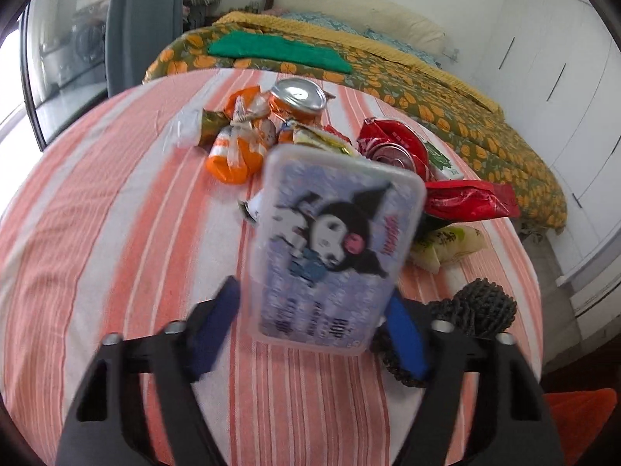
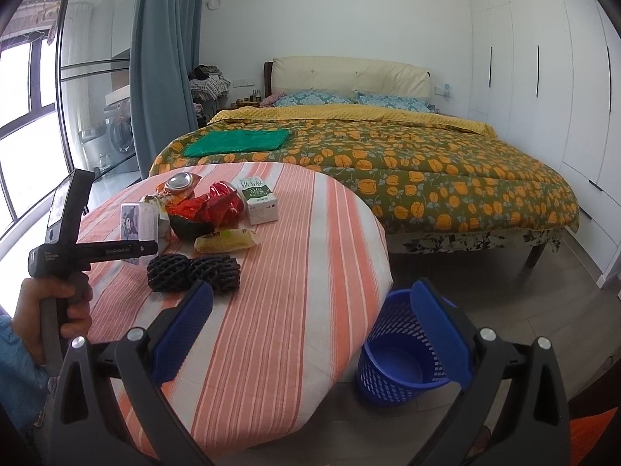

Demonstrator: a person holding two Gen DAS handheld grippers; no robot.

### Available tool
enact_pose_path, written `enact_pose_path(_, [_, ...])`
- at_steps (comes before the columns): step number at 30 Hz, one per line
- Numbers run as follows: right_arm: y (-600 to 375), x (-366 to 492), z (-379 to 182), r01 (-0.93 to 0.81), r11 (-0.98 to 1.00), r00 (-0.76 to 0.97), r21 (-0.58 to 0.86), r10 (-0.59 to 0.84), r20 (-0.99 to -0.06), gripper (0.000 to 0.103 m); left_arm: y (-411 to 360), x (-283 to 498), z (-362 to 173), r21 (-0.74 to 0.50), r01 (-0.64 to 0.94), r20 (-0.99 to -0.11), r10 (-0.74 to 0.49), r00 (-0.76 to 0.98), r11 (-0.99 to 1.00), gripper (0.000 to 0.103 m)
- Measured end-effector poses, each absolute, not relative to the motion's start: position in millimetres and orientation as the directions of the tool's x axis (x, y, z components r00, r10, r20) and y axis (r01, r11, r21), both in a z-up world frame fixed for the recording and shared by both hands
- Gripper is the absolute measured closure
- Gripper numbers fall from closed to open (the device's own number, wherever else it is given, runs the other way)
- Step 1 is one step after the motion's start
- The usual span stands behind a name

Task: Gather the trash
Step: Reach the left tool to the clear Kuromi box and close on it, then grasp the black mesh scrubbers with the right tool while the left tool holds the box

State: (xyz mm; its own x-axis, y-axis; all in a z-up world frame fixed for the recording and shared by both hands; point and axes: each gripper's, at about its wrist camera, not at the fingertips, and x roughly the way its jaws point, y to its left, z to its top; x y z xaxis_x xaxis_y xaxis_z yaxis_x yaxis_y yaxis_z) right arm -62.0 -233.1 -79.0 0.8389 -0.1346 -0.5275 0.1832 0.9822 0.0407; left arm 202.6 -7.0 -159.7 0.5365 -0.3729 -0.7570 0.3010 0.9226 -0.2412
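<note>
Left gripper: blue-padded fingers clamped on the lower end of a flat translucent plastic case printed with a black-and-white cartoon figure. The case is lifted off the table, tilted, its far end over the trash pile. This view is motion-blurred.

Right gripper: fingers spread wide, nothing between them. It hovers over the near edge of the round table covered in orange-and-white striped cloth.

Trash on the table, right wrist view:
- black foam mesh fruit sleeves, two lumps side by side, nearest the camera.
- pale yellow-green snack wrapper, just behind the mesh.
- crumpled red foil wrapper, in the middle of the pile.
- white-and-green small carton, upright, just right of the red wrapper.
- orange drink can with silver top, at the far side of the pile.

Left wrist view adds orange-and-white crumpled wrappers, left of the can.

Blue perforated plastic waste basket: on the floor just right of the table, upright; I see nothing inside it. One right finger partly covers its rim.

Background: bed with a green quilt patterned in orange pumpkins, beyond the table.
</note>
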Motion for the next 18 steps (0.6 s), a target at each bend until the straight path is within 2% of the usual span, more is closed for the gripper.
enact_pose_path(4, [-233, -65, -77, 0.177, 0.983, 0.843, 0.041, -0.131, -0.521, 0.005, -9, 191, -153, -0.211, 0.320, -0.757, -0.362, 0.544, 0.924, 0.041])
enact_pose_path(12, [-246, -68, -79, 0.203, 0.976, 0.842, 0.079, -0.133, -0.522, 0.005, 10, 147, -119, -0.126, 0.335, -0.845, -0.278, 0.456, 0.934, 0.041])
enact_pose_path(18, [-245, -58, -96, 0.166, 0.980, 0.811, 0.111, -0.071, -0.581, 0.005, 16, 126, -146, -0.076, 0.321, -0.866, -0.222, 0.448, 0.944, 0.040])
